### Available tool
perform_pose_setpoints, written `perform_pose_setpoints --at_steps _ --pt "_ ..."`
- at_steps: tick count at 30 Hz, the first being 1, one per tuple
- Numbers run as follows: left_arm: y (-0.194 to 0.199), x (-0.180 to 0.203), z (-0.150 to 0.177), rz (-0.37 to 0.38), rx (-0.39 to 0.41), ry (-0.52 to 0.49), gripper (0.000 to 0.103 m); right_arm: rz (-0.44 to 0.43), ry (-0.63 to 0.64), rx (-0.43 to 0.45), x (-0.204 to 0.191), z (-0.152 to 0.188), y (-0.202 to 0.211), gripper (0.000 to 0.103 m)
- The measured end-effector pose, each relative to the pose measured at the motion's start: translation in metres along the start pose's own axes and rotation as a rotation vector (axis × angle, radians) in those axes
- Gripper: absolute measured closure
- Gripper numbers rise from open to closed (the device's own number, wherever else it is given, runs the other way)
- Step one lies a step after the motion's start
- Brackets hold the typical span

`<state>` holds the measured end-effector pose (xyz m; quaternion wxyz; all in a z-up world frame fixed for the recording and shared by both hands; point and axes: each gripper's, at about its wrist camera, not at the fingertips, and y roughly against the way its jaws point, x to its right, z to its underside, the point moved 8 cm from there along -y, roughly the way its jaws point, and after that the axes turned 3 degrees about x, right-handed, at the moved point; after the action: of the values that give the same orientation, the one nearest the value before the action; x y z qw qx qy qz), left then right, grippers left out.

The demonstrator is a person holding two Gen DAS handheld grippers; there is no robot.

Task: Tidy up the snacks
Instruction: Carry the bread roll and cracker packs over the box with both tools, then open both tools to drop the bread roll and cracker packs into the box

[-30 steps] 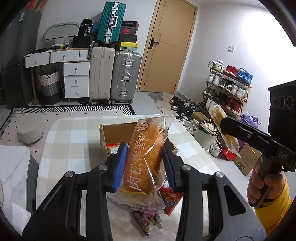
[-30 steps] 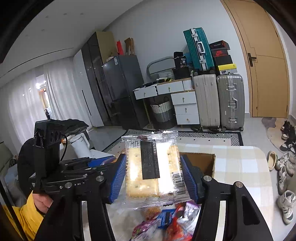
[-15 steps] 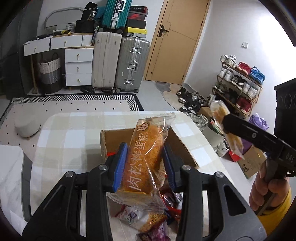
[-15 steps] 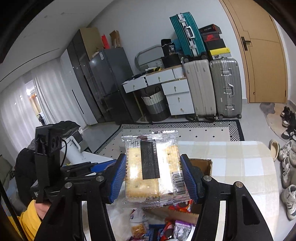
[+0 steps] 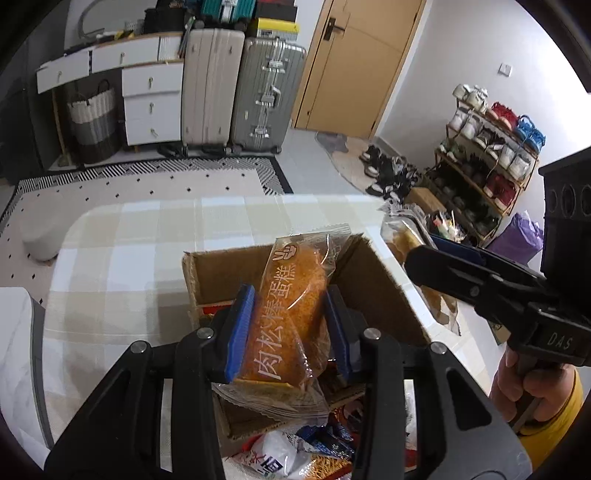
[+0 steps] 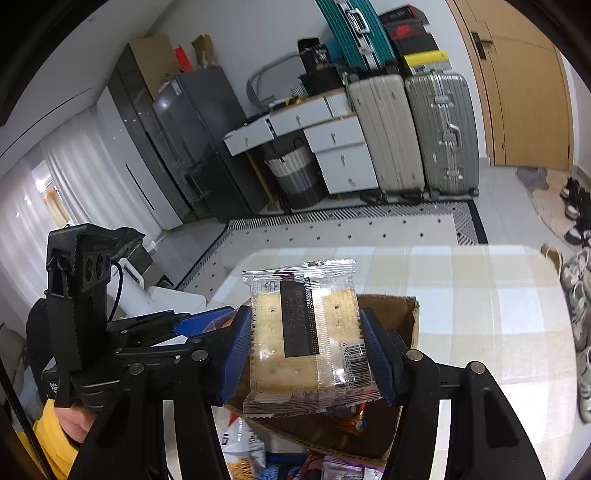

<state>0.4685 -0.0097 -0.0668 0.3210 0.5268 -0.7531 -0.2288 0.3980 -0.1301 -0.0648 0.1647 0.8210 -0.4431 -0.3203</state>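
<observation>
- White walls (image 6: 258,33) and a pale tiled floor (image 5: 314,166).
- A tan wooden door (image 5: 354,66) stands closed.
- Two upright suitcases, beige (image 5: 208,88) and silver (image 5: 267,92), stand just beside white drawers (image 5: 151,103).
- A woven basket (image 5: 92,118) sits under the desk.
- A black-bordered rug (image 5: 147,184) covers the floor.
- A shoe rack (image 5: 491,147) lines the right wall.
- A dark fridge (image 6: 199,140) stands near bright curtains (image 6: 62,166).
</observation>
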Motion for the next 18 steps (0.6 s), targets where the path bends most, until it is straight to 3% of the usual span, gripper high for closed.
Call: perform_pose_setpoints --at_steps 12,18 --pt "-0.076 -0.014 0.003 -0.025 -0.058 0.011 0.067 0.015 -0.035 -0.087 0.021 0.020 -0.039 0.044" --pt "-0.085 -0.009 0.004 -0.023 -0.046 -0.015 0.067 0.031 -0.035 -0.101 0.026 0.024 -0.042 0.044"
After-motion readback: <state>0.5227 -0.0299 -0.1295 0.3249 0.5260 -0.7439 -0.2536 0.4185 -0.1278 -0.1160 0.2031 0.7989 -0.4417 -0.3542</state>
